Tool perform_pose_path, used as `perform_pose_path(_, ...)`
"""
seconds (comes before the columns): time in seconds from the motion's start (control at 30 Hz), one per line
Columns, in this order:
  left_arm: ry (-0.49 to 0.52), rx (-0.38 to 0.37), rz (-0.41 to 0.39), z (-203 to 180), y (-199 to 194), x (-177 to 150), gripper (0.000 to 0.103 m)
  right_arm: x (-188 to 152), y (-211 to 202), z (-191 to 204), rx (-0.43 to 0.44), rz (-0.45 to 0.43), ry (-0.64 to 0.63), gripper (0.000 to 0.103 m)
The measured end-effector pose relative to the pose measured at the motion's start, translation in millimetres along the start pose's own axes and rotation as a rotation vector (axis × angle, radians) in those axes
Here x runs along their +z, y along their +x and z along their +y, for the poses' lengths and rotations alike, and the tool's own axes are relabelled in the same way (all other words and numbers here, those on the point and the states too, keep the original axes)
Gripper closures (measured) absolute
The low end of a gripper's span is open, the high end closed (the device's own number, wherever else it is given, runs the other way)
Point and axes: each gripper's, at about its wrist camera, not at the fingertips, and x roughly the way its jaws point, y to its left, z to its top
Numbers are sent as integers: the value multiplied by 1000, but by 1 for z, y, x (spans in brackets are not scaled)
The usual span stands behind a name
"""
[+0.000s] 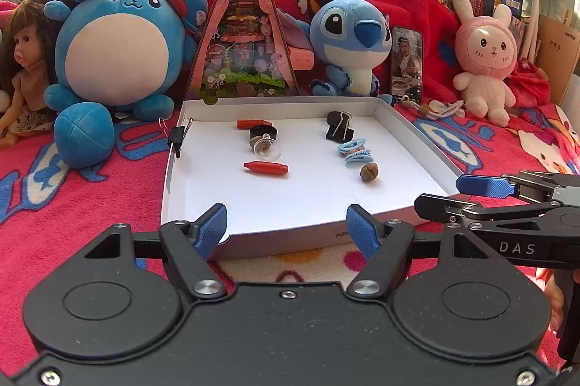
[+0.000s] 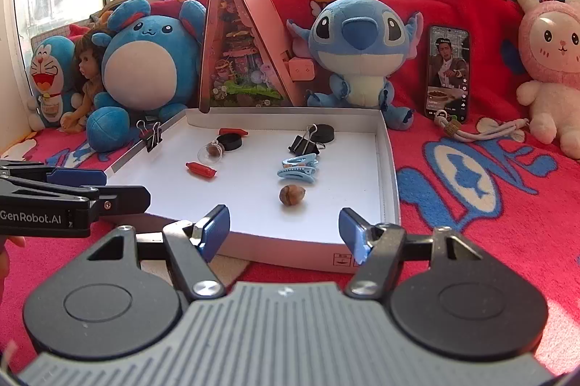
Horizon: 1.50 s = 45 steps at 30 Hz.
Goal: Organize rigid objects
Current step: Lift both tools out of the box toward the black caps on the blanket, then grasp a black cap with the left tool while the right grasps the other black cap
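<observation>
Over tray (image 1: 409, 128) near edge: both claws empty (jaws apart).

Red blanket (image 1: 90, 222) (white tray (image 1: 409, 132), plushes (image 1: 119, 48))

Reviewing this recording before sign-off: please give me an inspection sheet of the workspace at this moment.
Surface: red patterned blanket carrying a shallow white box tray.
Job's things: in the tray, two red plugs, black discs, clear ball, binder clip, blue hair clips, nut; another binder clip clamped on the tray's left wall.
Clutter: corded strap on the blanket.
Grippers: left gripper and right gripper both open, fingers empty, before the tray's near wall.
Cables: nothing seen.
Surroundings: plush toys, doll, triangular display, lit phone, bookshelves.
</observation>
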Motion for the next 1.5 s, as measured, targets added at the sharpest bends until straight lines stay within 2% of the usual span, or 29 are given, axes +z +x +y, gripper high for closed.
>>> perform_pose_path(0.23, -11, -46, 20, -3, -22, -23, 31, -16, -20, 5, 4, 8, -68, 22)
perform_pose_path(0.47, 36, -101, 71, -19, -43, -59, 31, -40, -44, 4, 11, 30, -134, 20)
perform_pose_path(0.63, 44, -191, 136, -27, -49, -80, 31, -55, -54, 5, 16, 50, -181, 19)
perform_pose_path(0.77, 93, -188, 112, -36, -50, -85, 31, -60, -57, 4, 21, 64, -182, 19)
perform_pose_path(0.87, 87, -220, 99, -39, -50, -85, 42, -63, -60, 2, 21, 71, -181, 19)
perform_pose_path(0.97, 128, -207, 90, -46, -46, -86, 58, -66, -62, 2, 20, 76, -183, 19)
perform_pose_path(1.03, 161, -186, 70, -51, -47, -87, 73, -68, -63, 2, 23, 77, -187, 19)
perform_pose_path(1.23, 181, -134, 39, -52, -52, -85, 74, -73, -62, 13, 69, 78, -202, 19)
perform_pose_path(1.5, 109, -84, 19, -36, -53, -74, 74, -73, -53, 40, 89, 37, -210, 19)
